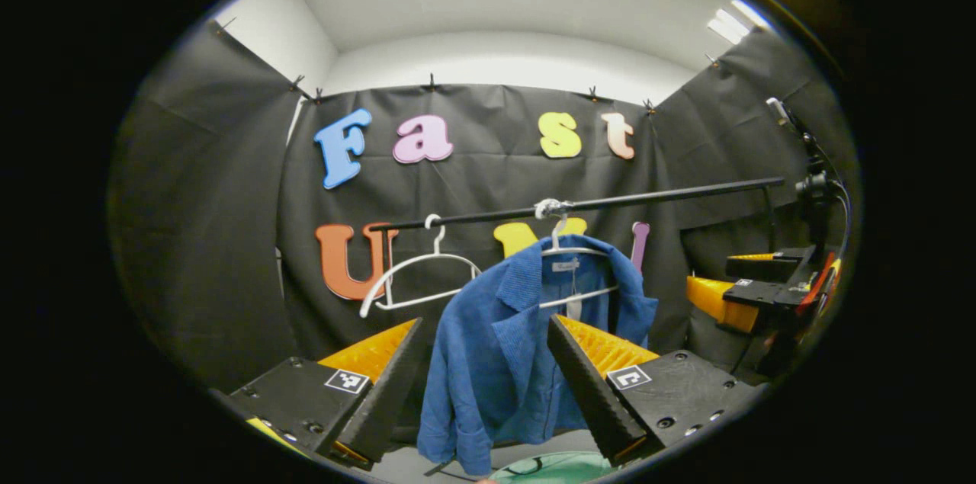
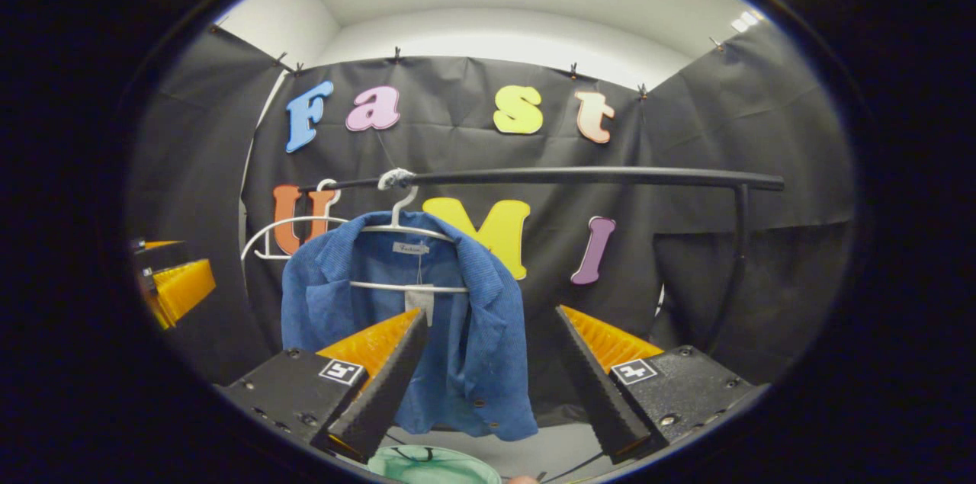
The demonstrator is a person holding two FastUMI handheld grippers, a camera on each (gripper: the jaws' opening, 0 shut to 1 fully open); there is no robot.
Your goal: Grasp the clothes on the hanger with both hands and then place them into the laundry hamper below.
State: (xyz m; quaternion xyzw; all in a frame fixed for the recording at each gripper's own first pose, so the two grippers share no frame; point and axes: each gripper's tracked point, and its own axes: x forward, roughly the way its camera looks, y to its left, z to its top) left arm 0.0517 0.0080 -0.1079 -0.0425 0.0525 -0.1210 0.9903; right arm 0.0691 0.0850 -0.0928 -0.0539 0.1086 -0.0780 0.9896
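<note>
A blue corduroy jacket (image 1: 496,347) hangs on a white hanger (image 1: 568,249) from a black rail (image 1: 610,202). My left gripper (image 1: 484,331) stands open in front of it, its fingers to either side of the jacket's front and apart from it. In the right gripper view the same jacket (image 2: 473,331) hangs from its hanger (image 2: 404,229), and my right gripper (image 2: 492,324) is open, short of the cloth. The pale green hamper rim (image 2: 431,465) shows below; its edge (image 1: 549,467) also shows in the left gripper view. The right gripper (image 1: 762,293) appears at the far right of the left gripper view.
An empty white hanger (image 1: 419,278) hangs left of the jacket on the rail. The rail's upright post (image 2: 736,263) stands at the right. A camera stand (image 1: 812,179) rises at the right edge. The left gripper (image 2: 171,286) shows at the left of the right gripper view.
</note>
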